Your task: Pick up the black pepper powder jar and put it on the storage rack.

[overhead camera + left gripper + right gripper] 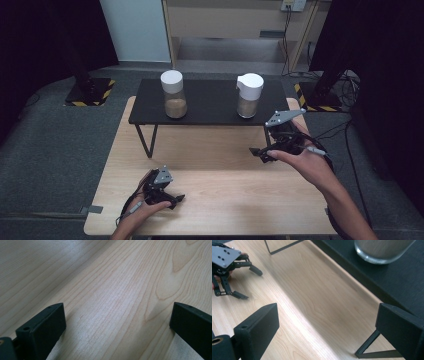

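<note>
our right gripper (264,152) hangs with jaws spread and empty, just before the right end of the black shelf (210,107), where the spouted jar (249,95) stands near the front edge. if we reach too fast, a jaw can knock this tall jar over and spill it. the left gripper (172,199), also spread, rests near the desk's (220,200) front left corner.

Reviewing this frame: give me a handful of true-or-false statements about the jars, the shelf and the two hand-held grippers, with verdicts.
1. Two clear glass jars with white lids, the left jar and the right jar, stand on the low black shelf. True.
2. The right hand-held gripper is clamped on a jar. False: its jaws stand open with nothing between them, apart from the jars.
3. The left hand-held gripper is low over the pale wooden table, jaws open. True.
4. Both jars are empty. False: each holds tan powder in its lower part.
</note>
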Available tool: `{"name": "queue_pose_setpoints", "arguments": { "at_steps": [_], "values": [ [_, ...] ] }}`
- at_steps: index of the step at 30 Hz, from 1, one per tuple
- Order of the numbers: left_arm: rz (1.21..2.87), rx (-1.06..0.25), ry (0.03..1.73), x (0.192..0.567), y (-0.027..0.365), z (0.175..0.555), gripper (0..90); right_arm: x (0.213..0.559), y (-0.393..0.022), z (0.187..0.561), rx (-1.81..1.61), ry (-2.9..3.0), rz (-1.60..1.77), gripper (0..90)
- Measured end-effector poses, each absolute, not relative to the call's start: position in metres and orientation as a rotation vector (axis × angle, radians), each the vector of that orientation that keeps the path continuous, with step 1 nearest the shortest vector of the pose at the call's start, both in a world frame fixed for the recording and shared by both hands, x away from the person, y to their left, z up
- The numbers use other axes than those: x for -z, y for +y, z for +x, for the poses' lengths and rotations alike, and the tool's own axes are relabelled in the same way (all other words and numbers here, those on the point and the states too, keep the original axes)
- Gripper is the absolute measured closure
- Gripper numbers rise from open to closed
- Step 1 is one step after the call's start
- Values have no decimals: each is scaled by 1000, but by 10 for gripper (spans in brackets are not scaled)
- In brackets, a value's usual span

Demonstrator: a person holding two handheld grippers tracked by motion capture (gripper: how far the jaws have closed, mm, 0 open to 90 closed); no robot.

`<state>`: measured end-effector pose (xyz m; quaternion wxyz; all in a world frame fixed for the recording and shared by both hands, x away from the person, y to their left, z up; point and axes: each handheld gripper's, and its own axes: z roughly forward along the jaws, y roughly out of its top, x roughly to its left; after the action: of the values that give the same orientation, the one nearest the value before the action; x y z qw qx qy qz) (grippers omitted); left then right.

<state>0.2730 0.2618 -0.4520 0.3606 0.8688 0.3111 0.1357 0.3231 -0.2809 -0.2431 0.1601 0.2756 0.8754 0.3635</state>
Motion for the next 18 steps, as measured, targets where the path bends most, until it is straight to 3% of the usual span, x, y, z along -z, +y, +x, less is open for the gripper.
{"name": "queue_pose_setpoints", "arguments": {
  "at_steps": [18],
  "values": [
    [2239,-350,802,452,262,273,0,264,-279,322,-999,2527,808,61]
  ]
}}
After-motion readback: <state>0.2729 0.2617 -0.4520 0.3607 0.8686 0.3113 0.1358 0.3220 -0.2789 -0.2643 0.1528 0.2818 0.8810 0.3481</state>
